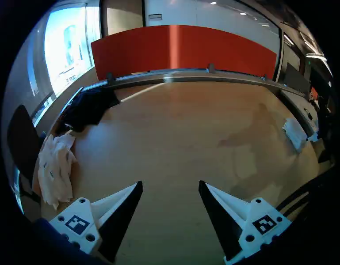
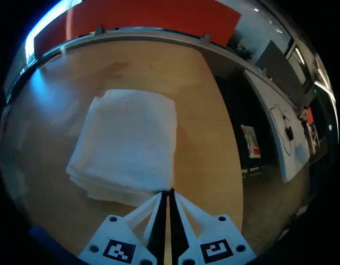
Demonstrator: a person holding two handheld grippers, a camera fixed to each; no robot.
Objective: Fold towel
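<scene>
A folded white towel (image 2: 125,141) lies flat on the wooden table (image 2: 200,132) as a thick stack of layers. My right gripper (image 2: 169,193) is shut, its tips meeting on the towel's near right corner. In the left gripper view the same folded towel (image 1: 295,133) sits far off at the table's right edge, with a bit of the other gripper beside it. My left gripper (image 1: 170,184) hangs open over bare wood (image 1: 178,141), nothing between its fingers. A crumpled pile of white towels (image 1: 55,170) rests at the table's left edge.
A black cloth (image 1: 88,108) lies at the far left corner. A metal rail (image 1: 192,76) and a red partition (image 1: 183,48) run along the table's back. A dark chair (image 1: 21,141) stands at the left. Beyond the right edge the floor drops away, with another white table (image 2: 280,128).
</scene>
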